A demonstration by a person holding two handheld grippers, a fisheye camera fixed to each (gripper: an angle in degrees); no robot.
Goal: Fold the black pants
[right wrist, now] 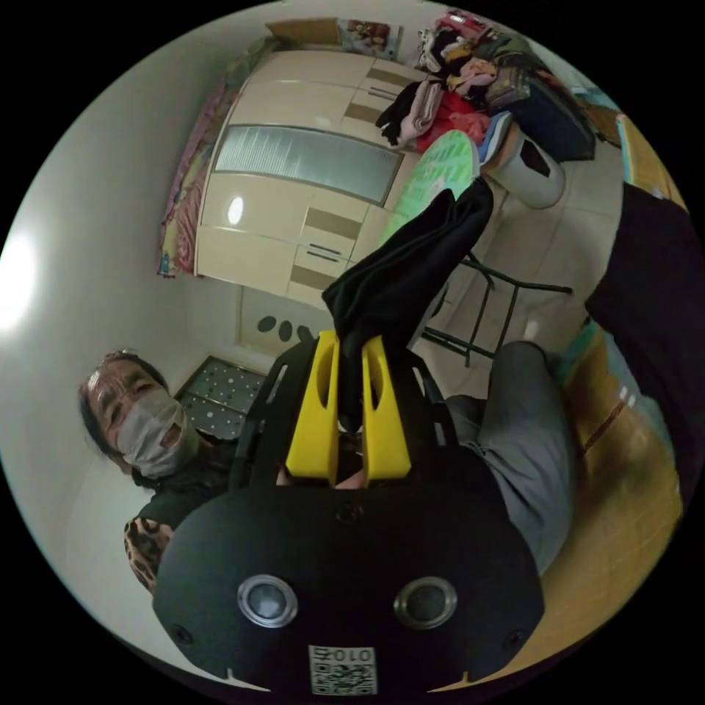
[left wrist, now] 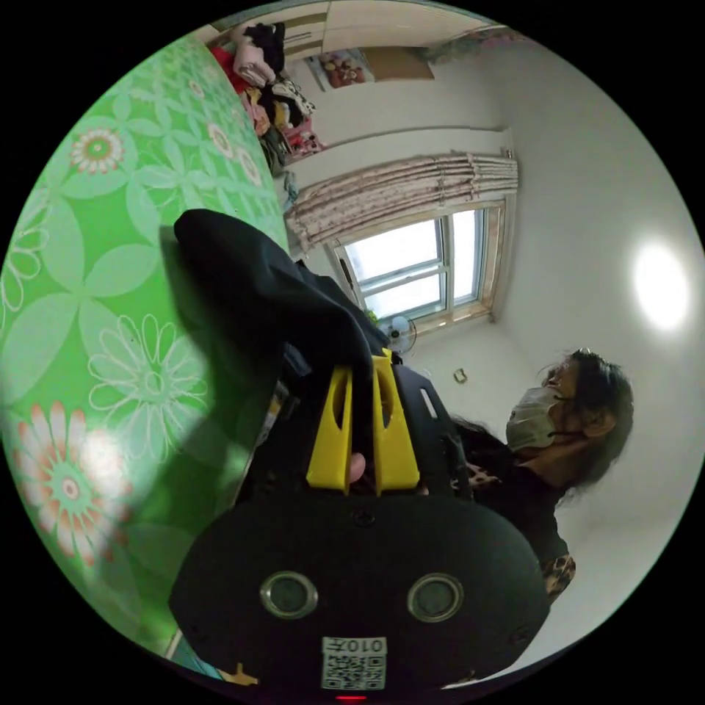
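L gripper [left wrist: 362, 367] jaws nearly together, pinching black pants [left wrist: 250, 286] lifted off the green floral tabletop [left wrist: 110, 279]. R gripper [right wrist: 350, 349] likewise pinches pants [right wrist: 411, 257]; person [right wrist: 147, 433] behind.

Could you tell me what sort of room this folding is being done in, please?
Most likely a bedroom in a home. A large cream wardrobe fills one wall, a curtained window is in another, and loose clothes are heaped at the far end of the green flowered surface. Both grippers hold the black pants.
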